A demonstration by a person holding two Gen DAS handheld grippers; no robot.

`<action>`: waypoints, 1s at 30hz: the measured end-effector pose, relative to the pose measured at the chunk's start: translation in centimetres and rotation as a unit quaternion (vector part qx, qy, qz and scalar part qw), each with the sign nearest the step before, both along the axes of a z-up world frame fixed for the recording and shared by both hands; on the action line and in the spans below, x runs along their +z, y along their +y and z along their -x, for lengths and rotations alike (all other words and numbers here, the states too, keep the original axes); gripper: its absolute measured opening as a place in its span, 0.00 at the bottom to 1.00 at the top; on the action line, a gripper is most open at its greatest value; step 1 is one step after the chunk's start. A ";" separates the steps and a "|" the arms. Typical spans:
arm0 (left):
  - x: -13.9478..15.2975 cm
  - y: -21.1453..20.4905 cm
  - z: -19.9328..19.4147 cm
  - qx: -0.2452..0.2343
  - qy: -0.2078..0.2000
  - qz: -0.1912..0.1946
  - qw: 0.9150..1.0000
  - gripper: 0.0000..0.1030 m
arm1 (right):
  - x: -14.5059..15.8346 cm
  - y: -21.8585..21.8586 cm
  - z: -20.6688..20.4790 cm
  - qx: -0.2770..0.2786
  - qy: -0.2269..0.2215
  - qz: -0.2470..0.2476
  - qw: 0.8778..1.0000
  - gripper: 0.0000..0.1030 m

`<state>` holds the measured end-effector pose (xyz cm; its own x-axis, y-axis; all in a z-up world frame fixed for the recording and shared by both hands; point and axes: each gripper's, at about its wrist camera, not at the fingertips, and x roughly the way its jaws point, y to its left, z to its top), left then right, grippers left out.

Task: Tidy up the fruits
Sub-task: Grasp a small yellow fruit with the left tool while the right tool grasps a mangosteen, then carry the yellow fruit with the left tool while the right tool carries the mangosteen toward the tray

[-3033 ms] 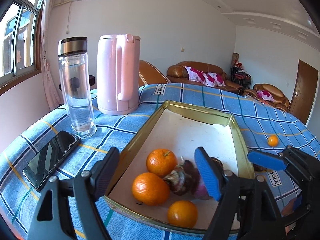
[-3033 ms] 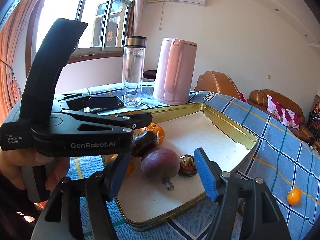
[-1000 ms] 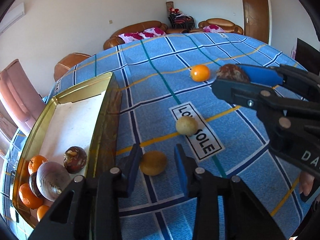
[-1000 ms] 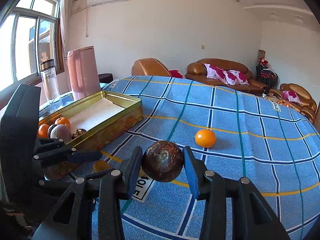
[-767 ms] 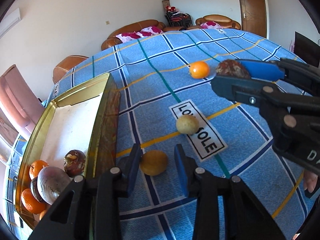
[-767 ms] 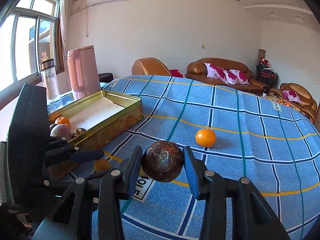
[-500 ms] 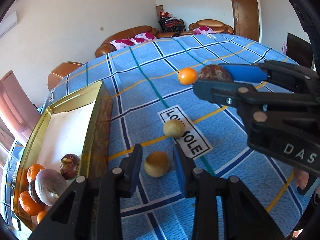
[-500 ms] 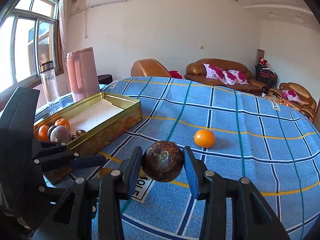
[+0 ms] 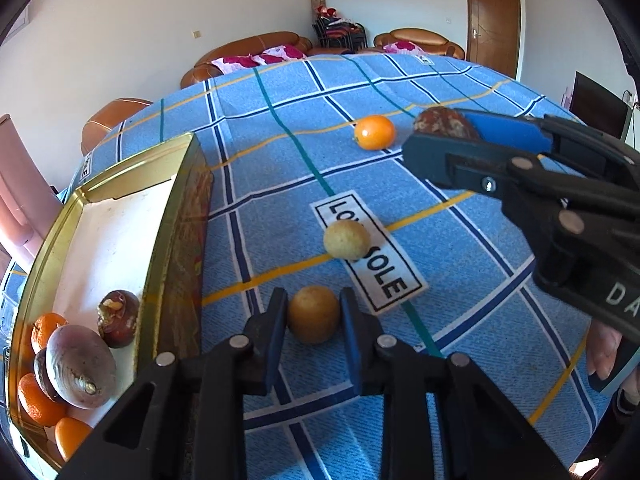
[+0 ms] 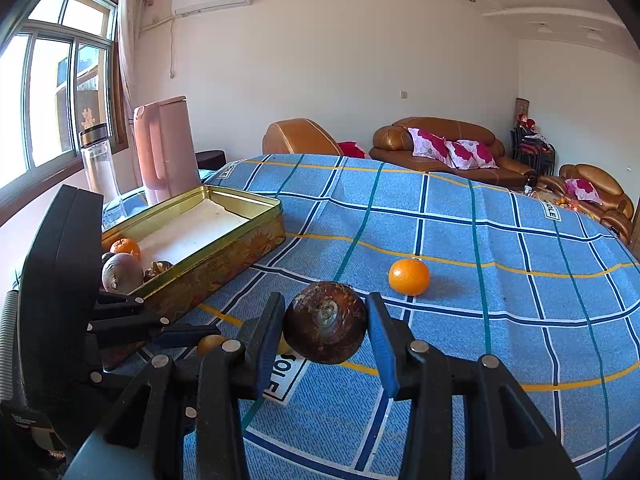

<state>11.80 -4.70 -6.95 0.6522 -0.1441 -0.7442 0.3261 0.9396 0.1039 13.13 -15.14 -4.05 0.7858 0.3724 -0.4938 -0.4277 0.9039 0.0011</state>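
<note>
A yellow-brown round fruit (image 9: 314, 316) lies on the blue checked tablecloth just right of the gold tin (image 9: 172, 216). My left gripper (image 9: 313, 295) is closing on it, and both pads touch its sides. My right gripper (image 10: 325, 304) is shut on a brown round fruit (image 10: 325, 322) held above the cloth. It also shows at the upper right of the left wrist view. A paler yellow fruit (image 9: 346, 240) and an orange (image 9: 375, 132) lie loose further out. In the tin's near end sit oranges, a purple fruit (image 9: 80, 364) and a brown one (image 9: 118, 318).
A pink kettle (image 10: 166, 148) and a glass bottle (image 10: 98, 164) stand behind the tin (image 10: 224, 256) near the window. Brown sofas line the far wall. A hand (image 9: 600, 344) grips the right tool. The table's edge curves away on the right.
The left jaws have drawn in until they touch the yellow-brown fruit, and the view has tipped down slightly. The right gripper has kept still with the brown fruit in it.
</note>
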 end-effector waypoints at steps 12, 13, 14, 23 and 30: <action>2.0 0.9 1.7 0.027 -0.073 0.013 0.997 0.27 | 0.2 0.0 0.3 0.009 -0.008 -0.003 1.000 0.42; 2.1 1.0 1.7 0.029 -0.075 0.016 0.997 0.27 | 0.2 0.1 0.3 0.010 -0.009 -0.002 1.000 0.42; 2.2 1.2 1.8 0.031 -0.078 0.019 0.996 0.27 | 0.2 0.1 0.4 0.011 -0.009 -0.002 1.000 0.42; 2.7 2.1 2.1 0.053 -0.100 0.037 0.993 0.27 | 0.3 0.2 0.7 0.019 -0.019 -0.002 1.000 0.42; 3.1 2.9 2.8 0.070 -0.124 0.049 0.989 0.27 | 0.3 0.2 1.0 0.020 -0.025 -0.004 0.999 0.42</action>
